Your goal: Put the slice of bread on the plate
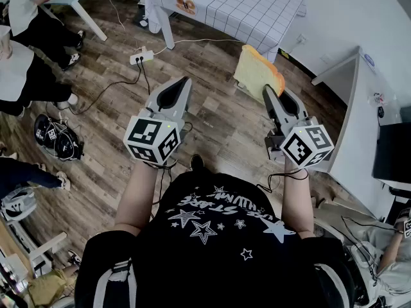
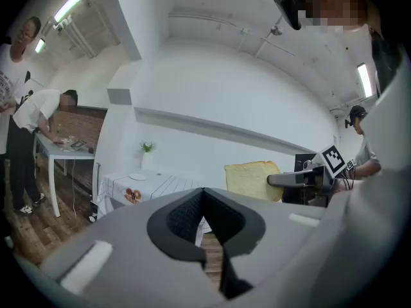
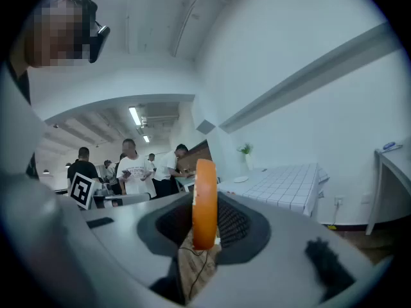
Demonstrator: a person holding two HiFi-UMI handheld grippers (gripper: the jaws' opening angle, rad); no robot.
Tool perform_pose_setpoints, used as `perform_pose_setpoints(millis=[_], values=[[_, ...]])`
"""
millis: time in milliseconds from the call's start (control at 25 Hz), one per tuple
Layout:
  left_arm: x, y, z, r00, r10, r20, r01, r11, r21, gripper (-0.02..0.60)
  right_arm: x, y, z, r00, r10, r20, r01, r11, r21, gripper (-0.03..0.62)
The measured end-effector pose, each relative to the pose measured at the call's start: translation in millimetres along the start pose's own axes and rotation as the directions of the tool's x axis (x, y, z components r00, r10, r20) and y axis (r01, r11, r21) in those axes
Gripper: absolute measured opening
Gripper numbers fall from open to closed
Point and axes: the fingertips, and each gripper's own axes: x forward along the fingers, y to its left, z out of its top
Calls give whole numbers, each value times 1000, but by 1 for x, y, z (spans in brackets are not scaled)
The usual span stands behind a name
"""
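Observation:
A slice of bread (image 1: 258, 72), pale with an orange-brown crust, stands on edge between the jaws of my right gripper (image 1: 270, 92), which is shut on it above the wooden floor. In the right gripper view the bread (image 3: 205, 204) shows edge-on between the pads. My left gripper (image 1: 186, 82) is level beside it to the left, its jaws closed together with nothing in them; its own view shows the tips (image 2: 203, 192) meeting. A small white plate (image 2: 137, 176) lies on the checked table ahead, and the same plate (image 3: 241, 179) appears in the right gripper view.
The table with the checked cloth (image 1: 244, 5) stands ahead. A power strip (image 1: 141, 57) and cables lie on the floor before it. Shoes (image 1: 58, 140) and people are at the left. A white desk (image 1: 359, 127) with a black monitor (image 1: 392, 153) is on the right.

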Motion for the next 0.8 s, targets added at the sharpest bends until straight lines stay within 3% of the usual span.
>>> perform_pose_setpoints(millis=[400,800], values=[[-12,-43,-7,1000,9,-17,-9,1000,-3,8,-34,0,-1,1000,6,-9,-6,1000,18,97],[-24,-40,-4,999,51,-10,-51,999,9,8,-36,5,-3,1000,30,-5,-29,999,29,97]])
